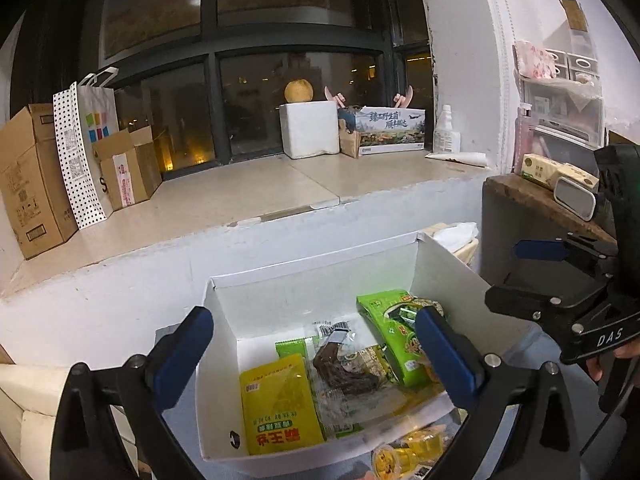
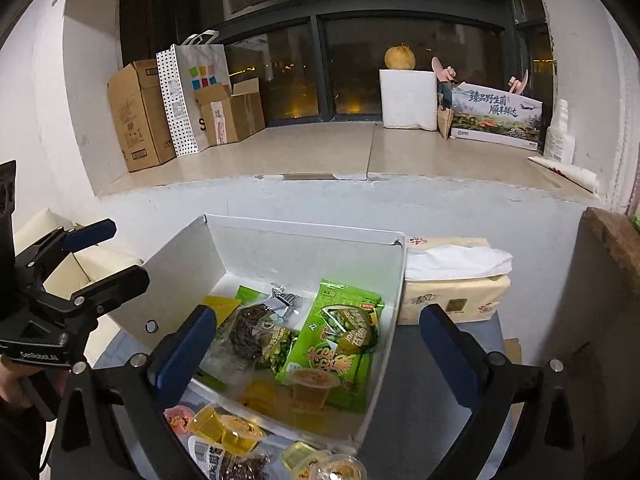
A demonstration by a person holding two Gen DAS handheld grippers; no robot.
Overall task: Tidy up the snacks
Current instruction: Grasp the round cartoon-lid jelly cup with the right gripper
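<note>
Left wrist view first: the left gripper (image 1: 316, 354) hangs over the white cardboard box (image 1: 224, 360), jaws spread wide and nothing between the blue pads. Inside the box lie a yellow snack packet (image 1: 280, 404), a clear packet of dark dried snack (image 1: 344, 372) and a green snack bag (image 1: 394, 332) leaning toward the right wall. Only this view gives the yellow packet's full face, and it catches the right gripper (image 1: 560, 276) off to the right, jaws apart and empty, plus shelves (image 1: 560, 92) on the far wall.

Over to the right wrist view: the right gripper (image 2: 320, 344) straddles the box's (image 2: 180, 280) right wall, jaws wide, gripping nothing. Here jelly cups (image 2: 228, 428) show outside the box's near edge, with more against the green bag (image 2: 340, 344). A tissue pack (image 2: 452, 292) sits just beside the box, and the left gripper (image 2: 100, 252) stands open at the left.
</note>
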